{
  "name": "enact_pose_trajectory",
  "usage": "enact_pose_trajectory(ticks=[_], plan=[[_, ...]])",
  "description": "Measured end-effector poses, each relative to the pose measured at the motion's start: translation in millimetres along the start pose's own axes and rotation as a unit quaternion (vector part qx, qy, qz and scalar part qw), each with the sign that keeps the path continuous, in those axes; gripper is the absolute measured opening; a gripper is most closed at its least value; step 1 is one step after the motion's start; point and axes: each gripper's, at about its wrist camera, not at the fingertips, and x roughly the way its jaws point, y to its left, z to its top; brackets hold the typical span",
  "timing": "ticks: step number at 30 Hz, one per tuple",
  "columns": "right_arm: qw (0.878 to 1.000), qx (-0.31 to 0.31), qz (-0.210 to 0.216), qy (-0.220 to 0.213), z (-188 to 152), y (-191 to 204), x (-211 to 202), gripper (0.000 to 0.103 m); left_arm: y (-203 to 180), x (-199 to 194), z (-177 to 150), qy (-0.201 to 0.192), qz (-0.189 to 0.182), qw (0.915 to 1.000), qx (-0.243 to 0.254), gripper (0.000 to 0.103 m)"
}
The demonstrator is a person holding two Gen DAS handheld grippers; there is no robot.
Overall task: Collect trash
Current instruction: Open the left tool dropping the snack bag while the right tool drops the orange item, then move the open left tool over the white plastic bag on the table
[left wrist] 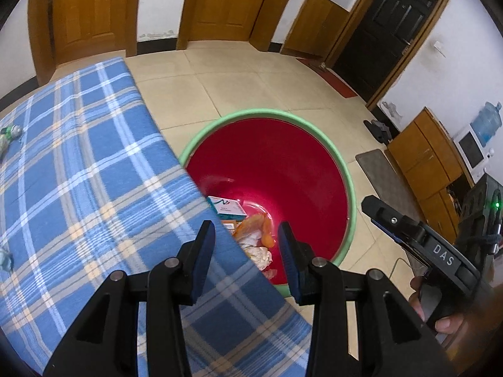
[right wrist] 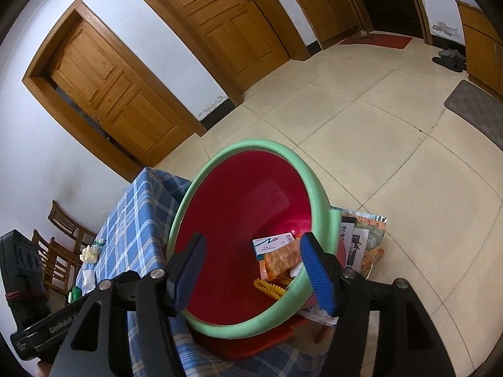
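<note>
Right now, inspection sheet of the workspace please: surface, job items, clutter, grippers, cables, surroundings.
Surface: blue plaid tablecloth over the table.
Job's things: red bin with green rim beside the table, holding a white-teal carton, an orange wrapper and a yellow toothed strip; crumpled scraps on the cloth.
Clutter: printed papers beside the bin.
Grippers: left gripper open, empty; right gripper open, empty, above the bin.
Cables: nothing seen.
Surroundings: wooden doors, tiled floor, wooden chairs.

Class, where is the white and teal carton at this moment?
The white and teal carton lies at the bottom of the red bin, beside the orange snack wrapper; the left wrist view shows it next to the checked tablecloth's edge.
</note>
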Motion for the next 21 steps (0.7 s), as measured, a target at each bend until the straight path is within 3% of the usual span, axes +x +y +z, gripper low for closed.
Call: enact_pose_trajectory(ticks=[8,21], plan=[[1.0,-0.008,0.003,0.007,-2.6,7.9,1.7,0.075,26.3,-20.0,-4.6,-0.016,0.02,0.9991,-0.033,0.041],[1.0,-0.019,-0.001,0.024,-7.0,24.7,8.9,0.081,79.4,-55.4,-5.7,-0.052,0.064,0.9925,-0.09,0.042]])
